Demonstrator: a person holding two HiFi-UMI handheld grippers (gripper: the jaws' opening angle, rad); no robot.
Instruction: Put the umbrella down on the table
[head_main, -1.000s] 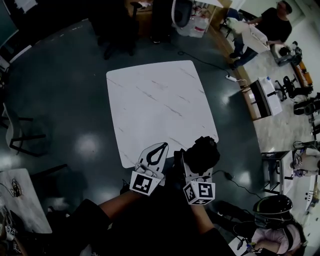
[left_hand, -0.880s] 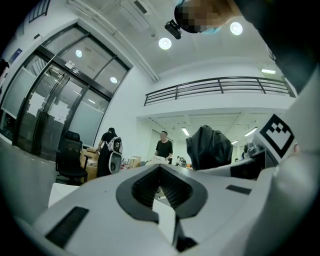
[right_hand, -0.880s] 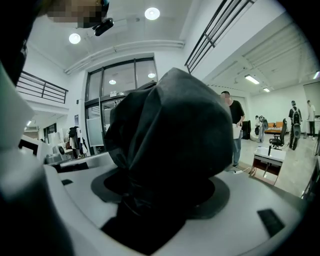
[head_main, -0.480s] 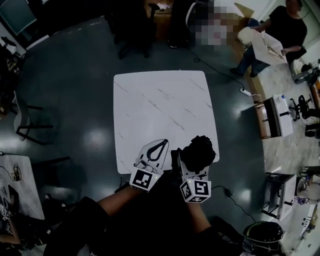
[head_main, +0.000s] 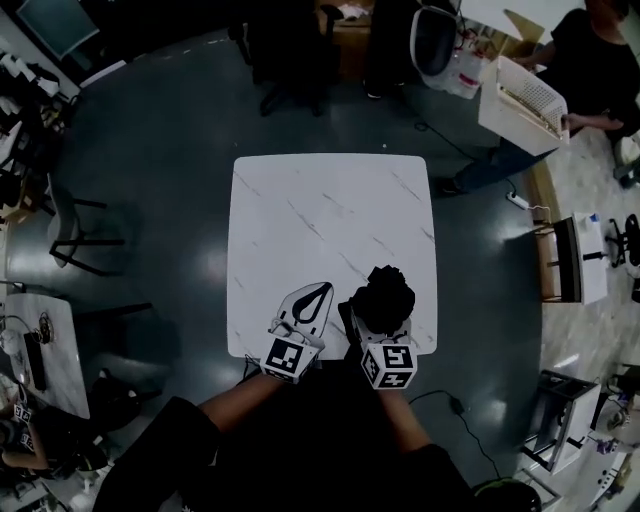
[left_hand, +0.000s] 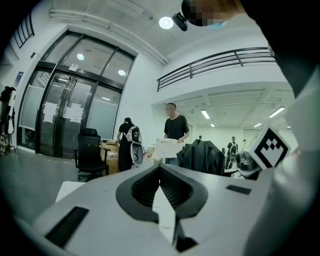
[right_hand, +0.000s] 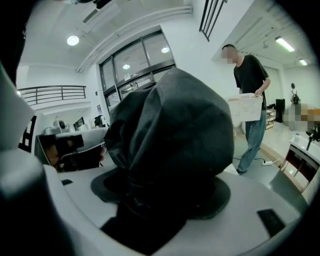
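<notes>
A folded black umbrella (head_main: 381, 296) stands bunched in my right gripper (head_main: 378, 322), which is shut on it over the near right edge of the white marble table (head_main: 320, 220). In the right gripper view the umbrella (right_hand: 170, 145) fills the space between the jaws and hides the fingertips. My left gripper (head_main: 312, 297) hovers over the table's near edge, just left of the umbrella, with its jaws closed and nothing in them. In the left gripper view that gripper (left_hand: 161, 172) points level across the room, and the umbrella (left_hand: 202, 156) shows dark to its right.
A person holding a white box (head_main: 528, 98) stands beyond the table's far right corner. Office chairs (head_main: 290, 50) stand at the far side, a dark chair (head_main: 85, 235) at left. A second white table (head_main: 40, 350) lies at lower left, shelving units (head_main: 575, 260) at right.
The head view has shifted, so the table sits more centred. Both grippers stay over the near edge, the right one still holding the umbrella. The person with the box has moved closer.
</notes>
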